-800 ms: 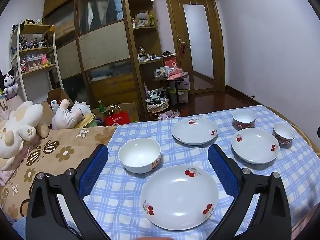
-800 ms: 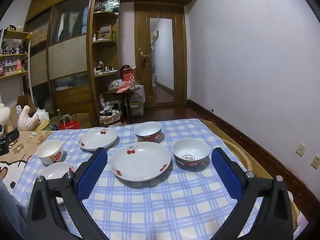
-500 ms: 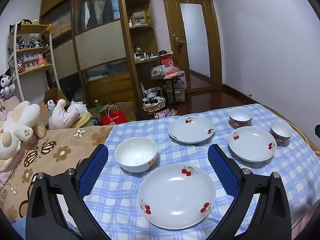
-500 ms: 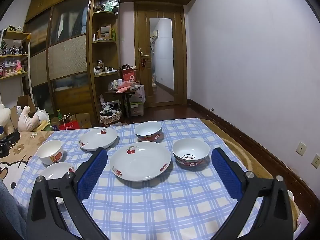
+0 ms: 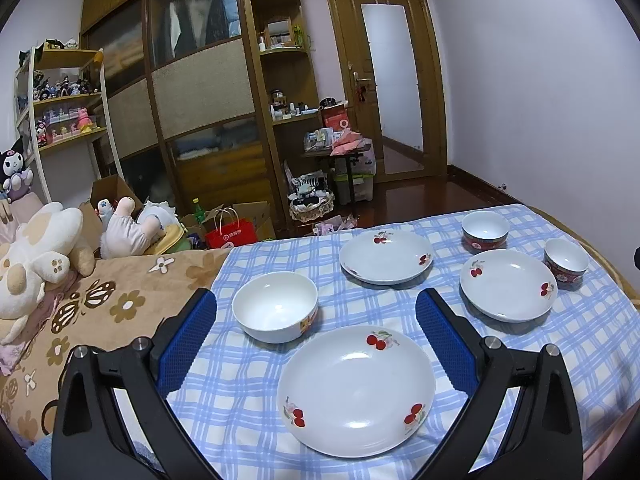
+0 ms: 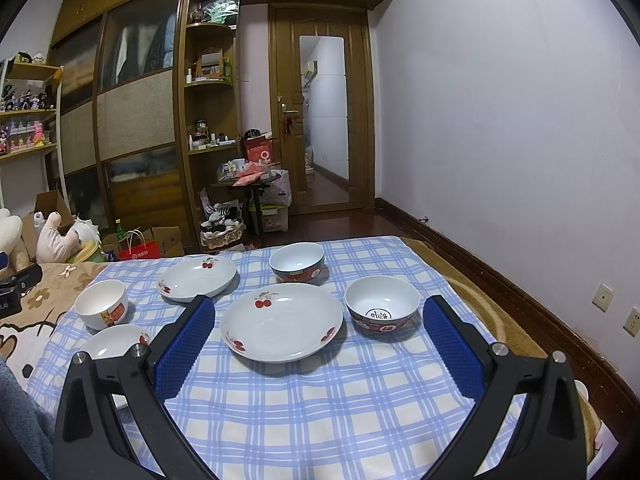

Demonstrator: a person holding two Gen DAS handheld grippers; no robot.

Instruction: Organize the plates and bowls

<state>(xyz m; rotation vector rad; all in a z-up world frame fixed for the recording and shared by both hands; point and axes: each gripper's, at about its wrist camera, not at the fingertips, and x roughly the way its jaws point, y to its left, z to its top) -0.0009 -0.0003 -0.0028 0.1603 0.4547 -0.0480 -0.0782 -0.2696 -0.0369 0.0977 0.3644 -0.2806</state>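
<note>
- The left gripper is fully released; its two blue pads stand wide apart and hold nothing. It hangs above the near-left part of the blue checked cloth.
- Between its pads, lower down, the left wrist view shows the near cherry plate lying flat on the cloth.
- The plain white bowl stands upright just behind this plate, to the left, close to the left pad but not touching it.
- Farther back lies the far cherry plate, apart from the others.
- The right gripper is also released, with the pads wide and nothing between them.
- Between its pads, the right wrist view shows the middle cherry plate on the cloth.
- Just to the right of this plate stands the red-patterned bowl, near it.
- Behind the plate stands a second red bowl, upright.
- All the plates and bowls are separate; none is stacked.
</note>
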